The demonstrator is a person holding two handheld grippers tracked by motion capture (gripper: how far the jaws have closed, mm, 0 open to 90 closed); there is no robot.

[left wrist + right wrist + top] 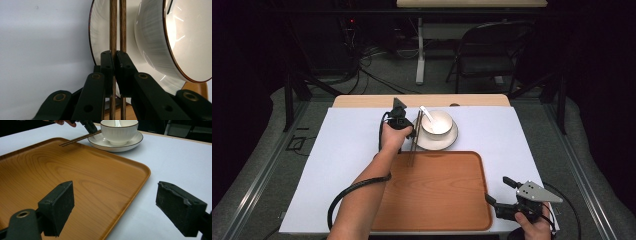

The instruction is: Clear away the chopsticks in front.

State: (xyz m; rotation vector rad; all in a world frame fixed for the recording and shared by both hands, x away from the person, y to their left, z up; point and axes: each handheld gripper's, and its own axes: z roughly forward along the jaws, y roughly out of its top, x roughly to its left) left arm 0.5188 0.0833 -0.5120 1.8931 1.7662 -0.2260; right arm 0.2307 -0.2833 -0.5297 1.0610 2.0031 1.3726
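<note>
Left gripper clamped on chopsticks beside the bowl; right gripper idle, jaws apart.

High view: left gripper held chopsticks between saucer and tray.
Left gripper view: pads pressed together on one stick, its twin just beside; bowl alongside.
Right gripper view: right gripper gaped over the tray's edge.

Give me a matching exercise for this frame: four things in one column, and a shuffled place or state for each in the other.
1. chopsticks
2. bowl
3. right gripper
4. wooden tray

A. lies flat on the white table cover
B. jaws open, nothing between them
C. clamped in the left gripper
D. stands on the saucer, a white spoon inside it

Pairs: 1-C, 2-D, 3-B, 4-A
</note>
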